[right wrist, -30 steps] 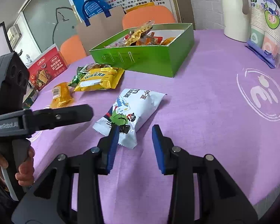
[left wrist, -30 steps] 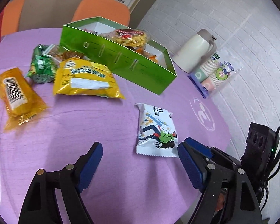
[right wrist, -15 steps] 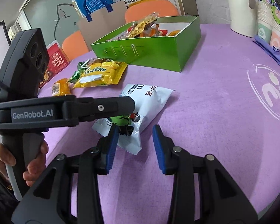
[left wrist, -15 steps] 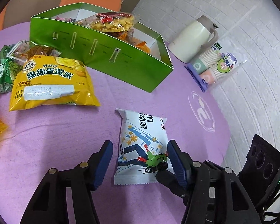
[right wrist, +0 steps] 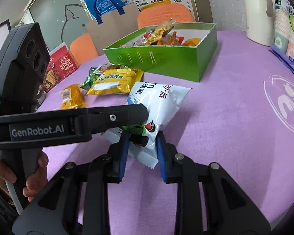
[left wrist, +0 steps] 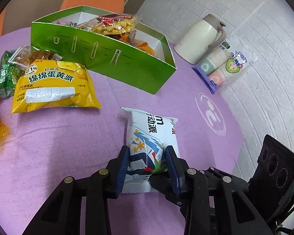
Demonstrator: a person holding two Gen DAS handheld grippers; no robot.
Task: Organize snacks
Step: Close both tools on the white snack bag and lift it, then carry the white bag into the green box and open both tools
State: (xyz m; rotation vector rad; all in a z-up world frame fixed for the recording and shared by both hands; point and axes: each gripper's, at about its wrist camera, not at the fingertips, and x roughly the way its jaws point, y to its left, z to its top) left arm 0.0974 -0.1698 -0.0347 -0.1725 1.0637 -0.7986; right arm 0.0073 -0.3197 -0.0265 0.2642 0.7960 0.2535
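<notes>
I've got both tools on the same snack now. My left gripper sits bottom centre of its view, and its jaws have just been closing; the blue pads are pinching the near end of the white snack packet from both sides, and the wrapper bulges between them, so I call that a hold. In the right wrist view my right gripper is at lower centre; its jaws have been closing too and now stand narrow, with the packet's crimped corner between them. The left pad touches the wrapper, but I can't tell whether the other one presses it.

The packet lies on the purple tablecloth, centre frame, near the green box but apart from it. Its long axis runs away from my left gripper toward the upper part of the frame, far end pointing roughly at the box's near corner. Gripping the near end makes sense: it's the narrow way across, so the jaws can span it, and the packet can swing up and forward into the box.

The box already holds several snacks, while the yellow packet waits loose at left of the frame. That, I judge, is why everything is clustered close to the box.
</notes>
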